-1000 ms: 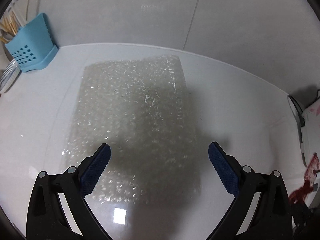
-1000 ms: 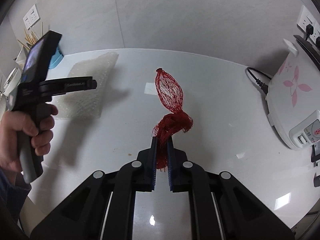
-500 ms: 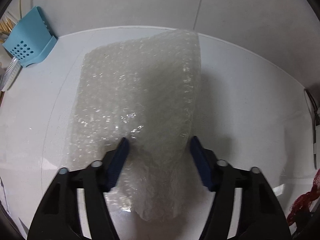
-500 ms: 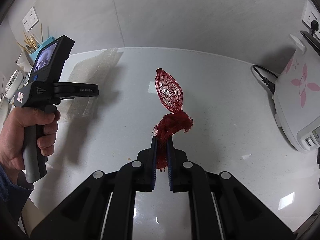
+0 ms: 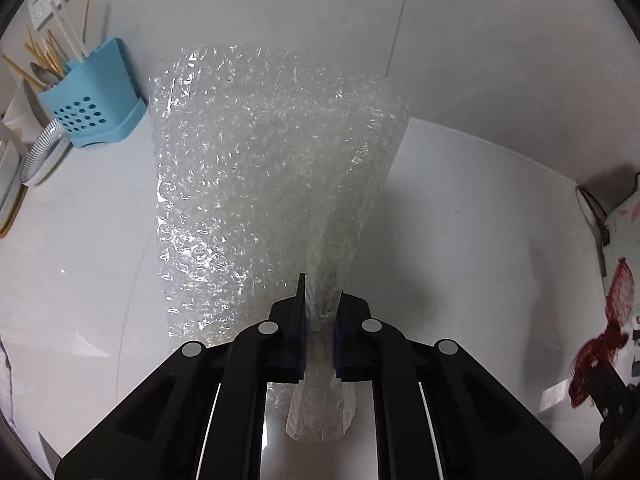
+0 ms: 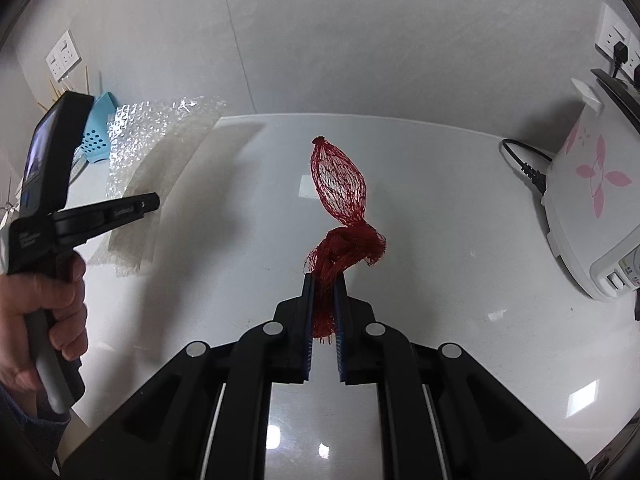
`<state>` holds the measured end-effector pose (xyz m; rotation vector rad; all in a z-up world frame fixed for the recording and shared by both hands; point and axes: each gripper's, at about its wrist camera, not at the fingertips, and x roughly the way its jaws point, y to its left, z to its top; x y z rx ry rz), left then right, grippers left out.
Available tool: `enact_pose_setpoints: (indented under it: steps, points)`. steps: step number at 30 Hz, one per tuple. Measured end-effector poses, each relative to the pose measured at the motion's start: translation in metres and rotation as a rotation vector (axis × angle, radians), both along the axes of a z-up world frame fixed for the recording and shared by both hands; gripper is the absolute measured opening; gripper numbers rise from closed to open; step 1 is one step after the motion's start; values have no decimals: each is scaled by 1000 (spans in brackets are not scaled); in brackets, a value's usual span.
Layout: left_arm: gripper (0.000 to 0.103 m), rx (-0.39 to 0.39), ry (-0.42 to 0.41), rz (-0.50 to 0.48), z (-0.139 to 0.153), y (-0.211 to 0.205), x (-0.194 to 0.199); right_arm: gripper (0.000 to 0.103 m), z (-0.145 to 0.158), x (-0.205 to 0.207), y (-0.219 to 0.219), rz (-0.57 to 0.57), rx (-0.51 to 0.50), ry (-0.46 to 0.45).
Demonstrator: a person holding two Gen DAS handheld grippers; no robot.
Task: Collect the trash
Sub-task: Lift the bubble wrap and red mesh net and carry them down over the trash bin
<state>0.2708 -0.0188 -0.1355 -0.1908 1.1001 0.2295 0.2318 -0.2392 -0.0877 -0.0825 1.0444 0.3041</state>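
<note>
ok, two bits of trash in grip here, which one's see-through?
The bubble wrap pinched in the left gripper: clear and bubbled. The other, the mesh net bag in the right gripper, is red netting.

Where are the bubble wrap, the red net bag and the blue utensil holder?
bubble wrap (image 5: 256, 168), left wrist view, middle of the sheet.
red net bag (image 6: 340, 184), right wrist view, puffed upper part.
blue utensil holder (image 5: 92, 108), left wrist view, perforated front.

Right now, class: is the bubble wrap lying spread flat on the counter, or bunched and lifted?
Bunched and lifted: the left gripper pinches the bubble wrap's gathered end, and the sheet rises off the counter.
</note>
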Motion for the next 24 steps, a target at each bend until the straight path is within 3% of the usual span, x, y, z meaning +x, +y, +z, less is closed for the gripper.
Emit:
enact_pose_setpoints:
  steps: [9,15,24]
  points:
    - [9,-6,-39,-9,23,6,-26,8,20,-19,14,-3,21,-34]
    - [9,-4,-60,-20,49,5,-76,8,29,-34,21,-6,33,-52]
    - [9,-12,-83,-46,64,1,-125,8,44,-74,28,-16,44,-89]
